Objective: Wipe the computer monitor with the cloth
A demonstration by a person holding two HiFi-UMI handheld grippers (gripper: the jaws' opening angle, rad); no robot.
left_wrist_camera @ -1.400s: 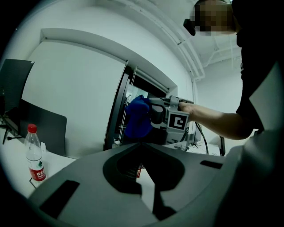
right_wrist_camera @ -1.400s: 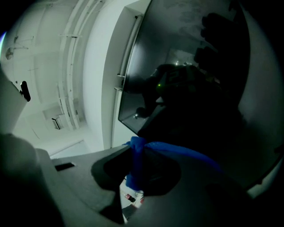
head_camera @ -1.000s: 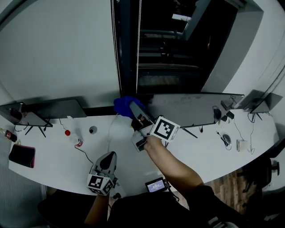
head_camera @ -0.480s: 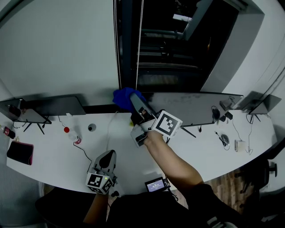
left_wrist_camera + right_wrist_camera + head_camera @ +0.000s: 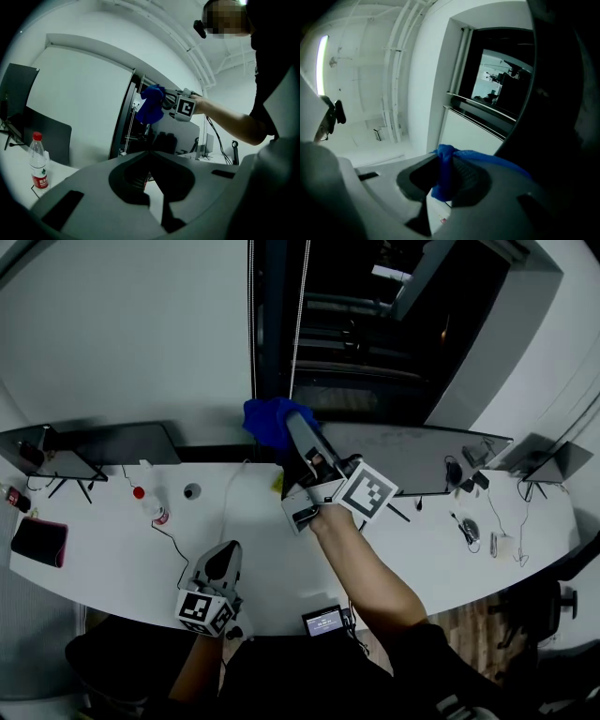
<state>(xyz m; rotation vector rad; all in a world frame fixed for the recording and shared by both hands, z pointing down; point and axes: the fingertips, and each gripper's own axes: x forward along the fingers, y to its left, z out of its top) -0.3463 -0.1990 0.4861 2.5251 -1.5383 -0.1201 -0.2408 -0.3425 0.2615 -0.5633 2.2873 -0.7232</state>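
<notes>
monitor corner behind cloth, bottle label unreadable

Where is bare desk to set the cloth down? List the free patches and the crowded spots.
Free: the desk between the pouch and the bottle; also the stretch before the monitor, right of the arm. Crowded: the right end, with the mouse and cables.

Bare table lies open at centre; bottle and cable obstruct the left, monitor the rear.
</notes>
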